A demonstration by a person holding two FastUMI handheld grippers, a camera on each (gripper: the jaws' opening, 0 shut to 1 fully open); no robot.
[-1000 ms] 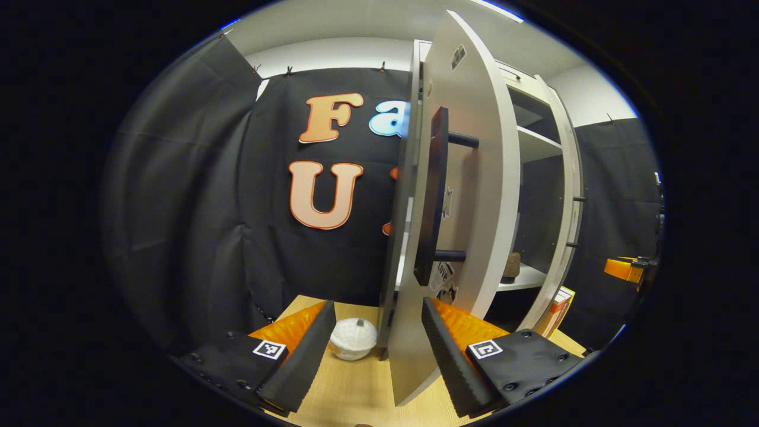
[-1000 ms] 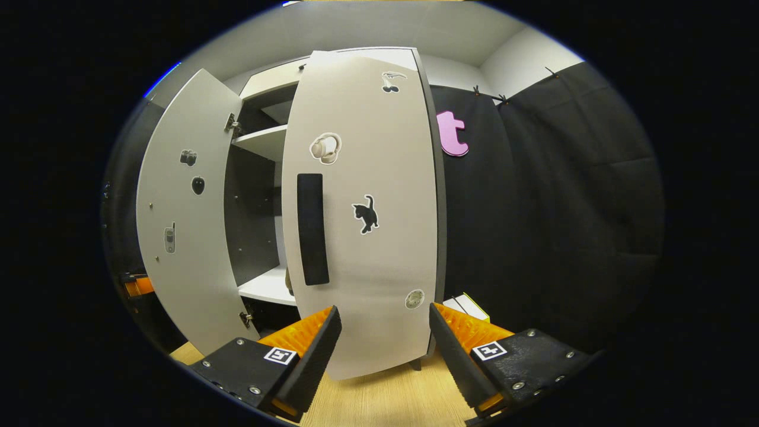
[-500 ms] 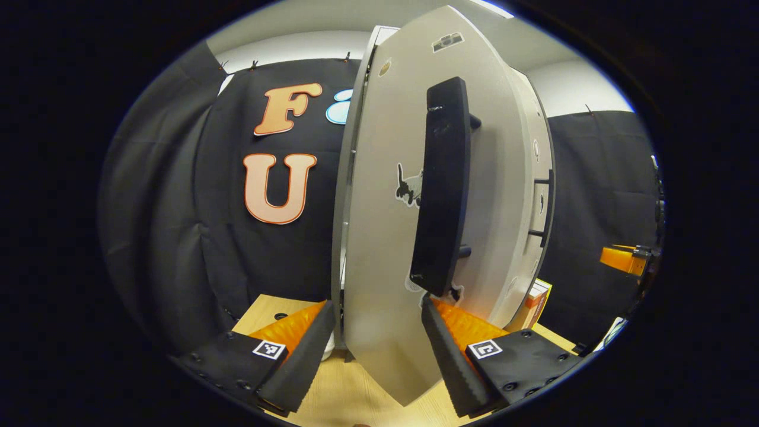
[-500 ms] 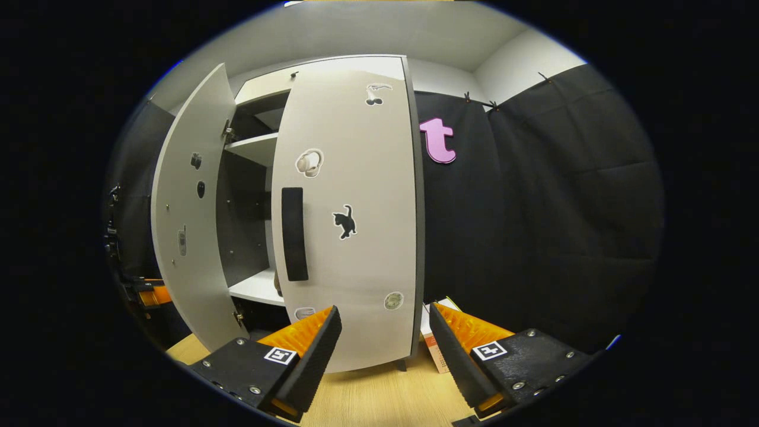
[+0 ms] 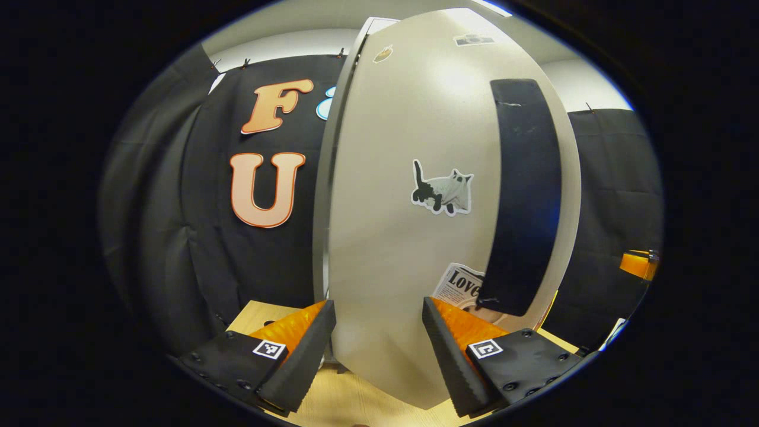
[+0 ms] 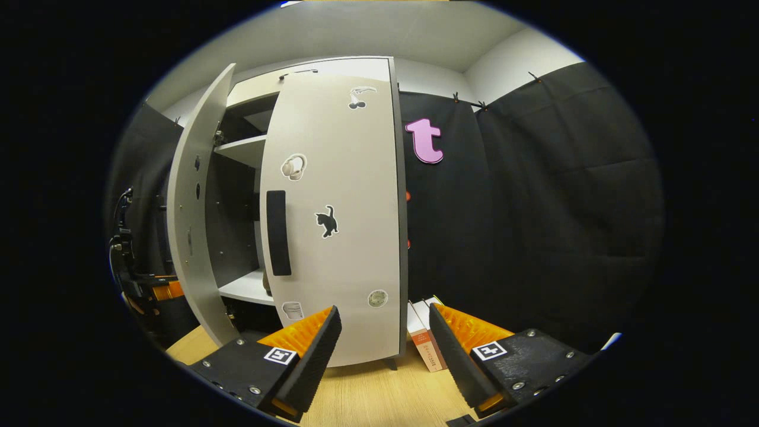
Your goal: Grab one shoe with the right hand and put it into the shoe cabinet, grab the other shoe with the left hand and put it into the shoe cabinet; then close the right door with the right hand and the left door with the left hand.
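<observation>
In the left gripper view the cabinet's pale left door (image 5: 403, 237) stands close in front of me, with a cat sticker and a black handle (image 5: 525, 190) on its right side. My left gripper (image 5: 379, 350) is open, the door's lower part between its fingers. In the right gripper view the right door (image 6: 344, 237) lies against the cabinet front, its black handle (image 6: 277, 232) on the left. The left door (image 6: 190, 225) is still ajar there. The gap shows a white shelf (image 6: 243, 289) with a sliver of something brown on it. My right gripper (image 6: 382, 350) is open and holds nothing, a little back from the right door.
The cabinet stands on a wooden table (image 6: 362, 397). A couple of boxes (image 6: 424, 344) lean by its right foot. The left gripper (image 6: 142, 287) shows at the far left behind the ajar door. The right gripper (image 5: 637, 264) shows at the far right edge.
The left door has swung a long way toward the cabinet front, and the inside no longer shows in the left gripper view. The right gripper has drawn back from the right door.
</observation>
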